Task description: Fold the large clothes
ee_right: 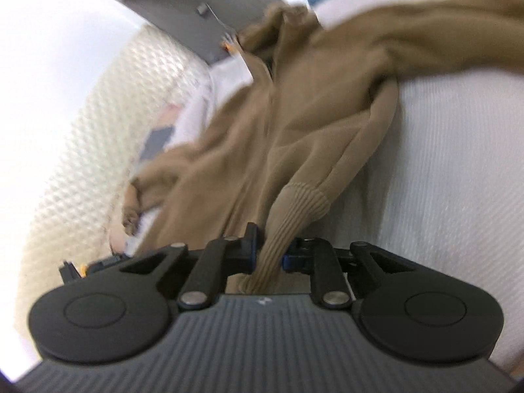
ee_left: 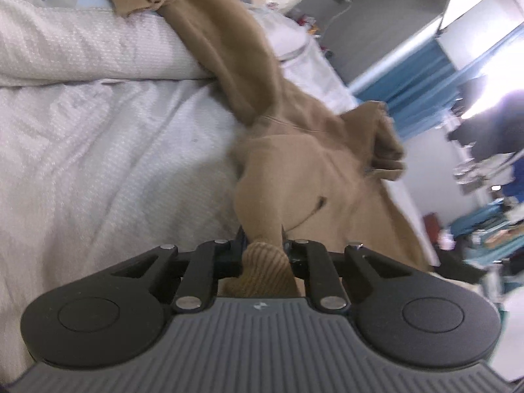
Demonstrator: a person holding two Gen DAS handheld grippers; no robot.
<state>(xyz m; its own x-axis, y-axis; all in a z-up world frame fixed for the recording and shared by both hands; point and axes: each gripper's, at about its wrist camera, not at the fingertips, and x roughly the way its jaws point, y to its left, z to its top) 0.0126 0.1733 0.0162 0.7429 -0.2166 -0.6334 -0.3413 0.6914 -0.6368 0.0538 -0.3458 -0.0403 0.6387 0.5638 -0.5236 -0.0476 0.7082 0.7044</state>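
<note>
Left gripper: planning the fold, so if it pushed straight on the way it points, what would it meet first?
Probably the tan ribbed-hem sweatshirt that the left gripper already pinches; depth beyond it is unclear.

Sweatshirt [ee_left: 314, 170]: one, tan, centre to 12 o'clock. Sleeves: two. Grippers: two, left gripper [ee_left: 263, 245], right gripper [ee_right: 270, 249], each at 6 o'clock. Bedspread [ee_left: 98, 163]: one, white.
</note>
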